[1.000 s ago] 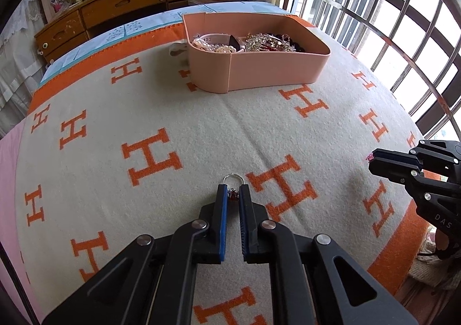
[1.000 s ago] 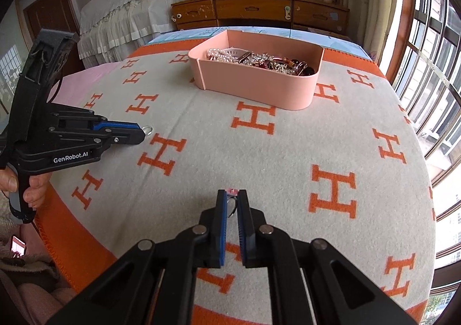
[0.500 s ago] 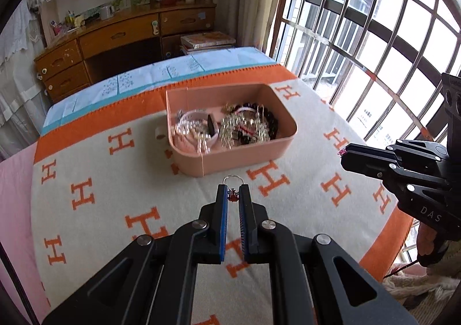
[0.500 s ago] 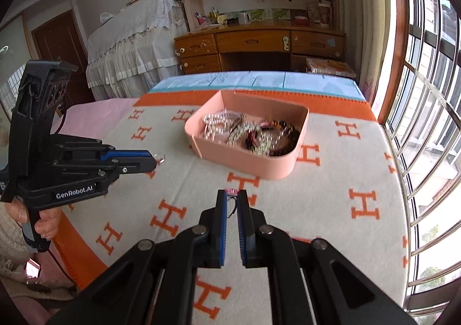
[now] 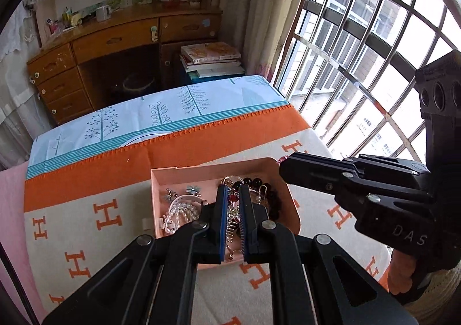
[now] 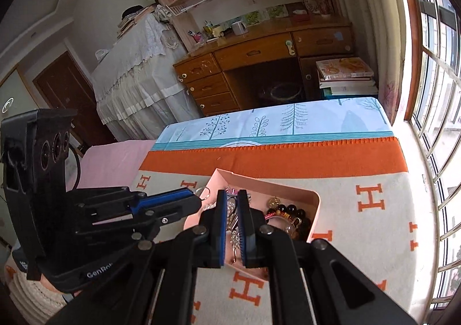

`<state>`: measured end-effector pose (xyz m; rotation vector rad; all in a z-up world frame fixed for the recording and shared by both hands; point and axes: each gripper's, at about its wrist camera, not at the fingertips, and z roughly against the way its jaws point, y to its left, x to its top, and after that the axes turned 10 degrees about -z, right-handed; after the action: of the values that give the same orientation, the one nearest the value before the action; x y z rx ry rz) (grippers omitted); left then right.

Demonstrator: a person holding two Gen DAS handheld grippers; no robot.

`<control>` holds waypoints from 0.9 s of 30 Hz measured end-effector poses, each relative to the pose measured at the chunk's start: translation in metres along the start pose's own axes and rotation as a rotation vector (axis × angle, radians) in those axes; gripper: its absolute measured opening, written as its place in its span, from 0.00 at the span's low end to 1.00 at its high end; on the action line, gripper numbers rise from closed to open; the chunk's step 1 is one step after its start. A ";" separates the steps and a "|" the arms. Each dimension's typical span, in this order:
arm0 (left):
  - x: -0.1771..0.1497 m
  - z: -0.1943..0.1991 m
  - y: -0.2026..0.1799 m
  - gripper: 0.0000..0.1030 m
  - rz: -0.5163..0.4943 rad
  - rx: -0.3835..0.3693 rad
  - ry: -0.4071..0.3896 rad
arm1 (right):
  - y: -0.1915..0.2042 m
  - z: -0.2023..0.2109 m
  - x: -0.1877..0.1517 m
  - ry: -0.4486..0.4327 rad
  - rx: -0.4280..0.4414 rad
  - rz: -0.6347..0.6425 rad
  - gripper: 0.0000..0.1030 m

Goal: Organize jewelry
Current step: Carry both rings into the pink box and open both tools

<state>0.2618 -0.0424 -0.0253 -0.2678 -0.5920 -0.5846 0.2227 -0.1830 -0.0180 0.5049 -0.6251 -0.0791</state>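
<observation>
Covering the bed is lying a cream blanket (image 5: 121,198) with orange letters and an orange border, and on it is sitting a pink tray (image 5: 291,206) full of tangled jewelry (image 6: 288,214): dark beads, clear beads, chains. Both grippers are hanging above the tray, pointing down into it. The left gripper (image 5: 232,192) is pinching a small earring (image 5: 229,182), its silver ring showing past the closed tips. The right gripper (image 6: 231,195) is likewise clamping a small earring (image 6: 232,191) with a pink top, barely visible between its nearly closed fingers.
</observation>
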 end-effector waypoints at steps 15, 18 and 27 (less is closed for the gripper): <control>-0.003 -0.040 0.031 0.43 0.093 0.031 0.046 | -0.027 -0.049 0.008 0.099 0.000 -0.108 0.19; -0.004 -0.033 0.034 0.57 0.104 0.051 0.030 | -0.028 -0.043 0.008 0.084 -0.002 -0.107 0.19; -0.013 0.011 0.023 0.83 0.091 0.121 -0.032 | -0.013 -0.014 -0.002 0.053 -0.013 -0.085 0.19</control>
<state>0.2619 -0.0139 -0.0257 -0.1896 -0.6398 -0.4558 0.2302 -0.1884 -0.0347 0.5194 -0.5514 -0.1493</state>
